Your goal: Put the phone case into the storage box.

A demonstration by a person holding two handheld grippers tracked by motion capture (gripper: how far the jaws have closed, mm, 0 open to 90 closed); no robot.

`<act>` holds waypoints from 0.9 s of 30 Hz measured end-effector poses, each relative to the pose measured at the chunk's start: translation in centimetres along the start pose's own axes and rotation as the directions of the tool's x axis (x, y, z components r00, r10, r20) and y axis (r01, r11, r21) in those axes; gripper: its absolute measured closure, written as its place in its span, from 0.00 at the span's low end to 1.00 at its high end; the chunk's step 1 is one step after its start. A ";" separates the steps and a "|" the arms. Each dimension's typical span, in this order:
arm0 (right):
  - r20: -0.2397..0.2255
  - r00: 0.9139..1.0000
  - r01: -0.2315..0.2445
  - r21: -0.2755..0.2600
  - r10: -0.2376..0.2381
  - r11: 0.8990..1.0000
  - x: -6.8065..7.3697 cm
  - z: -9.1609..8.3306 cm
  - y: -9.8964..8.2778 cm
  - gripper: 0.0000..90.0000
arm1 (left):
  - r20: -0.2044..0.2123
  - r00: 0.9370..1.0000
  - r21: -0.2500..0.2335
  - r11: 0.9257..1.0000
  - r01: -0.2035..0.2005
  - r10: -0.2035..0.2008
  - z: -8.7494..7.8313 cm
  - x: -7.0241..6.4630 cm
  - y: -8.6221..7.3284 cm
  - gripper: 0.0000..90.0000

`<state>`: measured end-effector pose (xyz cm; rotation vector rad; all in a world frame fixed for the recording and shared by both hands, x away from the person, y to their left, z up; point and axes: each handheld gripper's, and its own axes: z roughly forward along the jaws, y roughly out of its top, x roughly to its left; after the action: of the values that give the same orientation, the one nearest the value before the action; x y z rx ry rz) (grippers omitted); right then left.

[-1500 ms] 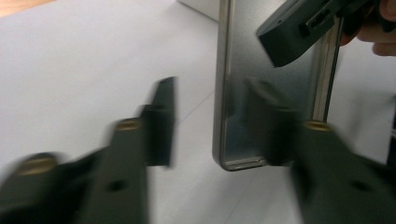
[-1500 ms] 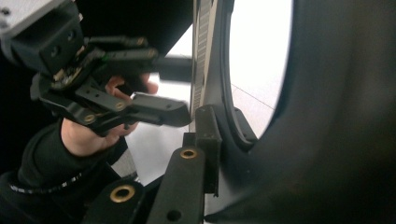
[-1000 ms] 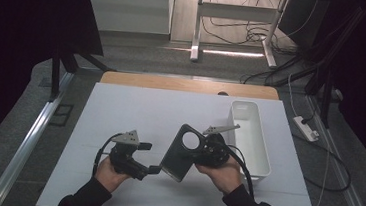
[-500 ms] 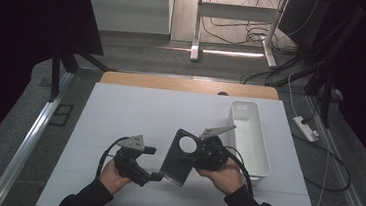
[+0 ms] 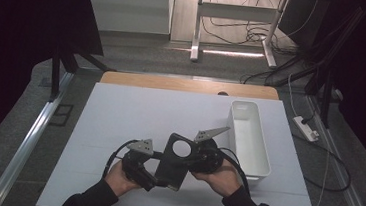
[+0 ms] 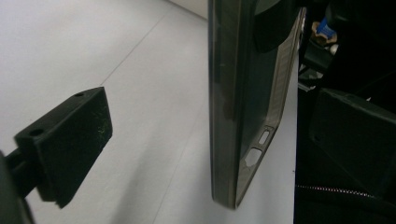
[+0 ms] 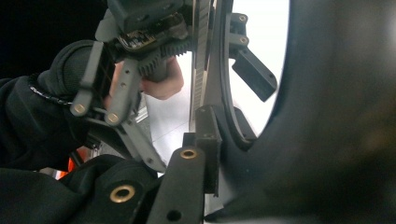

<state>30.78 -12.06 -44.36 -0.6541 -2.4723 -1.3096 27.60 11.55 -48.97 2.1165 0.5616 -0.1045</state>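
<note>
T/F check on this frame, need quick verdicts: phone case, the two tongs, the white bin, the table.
1. The right tongs are shut on the dark phone case. True.
2. The left tongs are clamped on the case. False: in the left gripper view the case edge stands between the open jaws, and the near pad is well clear of it.
3. The case lies flat on the table. False: it is held up off the white table, tilted on edge.
4. The white bin sits beside the right hand. True.
5. The bin holds several parts. False: it looks empty.
</note>
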 end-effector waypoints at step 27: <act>-0.110 0.990 0.086 -0.001 -0.085 0.996 0.5 0.1 0.1 0.92 | 0.228 0.973 0.049 0.998 -0.043 0.031 -0.1 -0.1 0.3 0.94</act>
<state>30.43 -11.78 -44.11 -0.4662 -2.4367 -1.3342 27.61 11.39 -48.63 2.1294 0.3860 -0.3397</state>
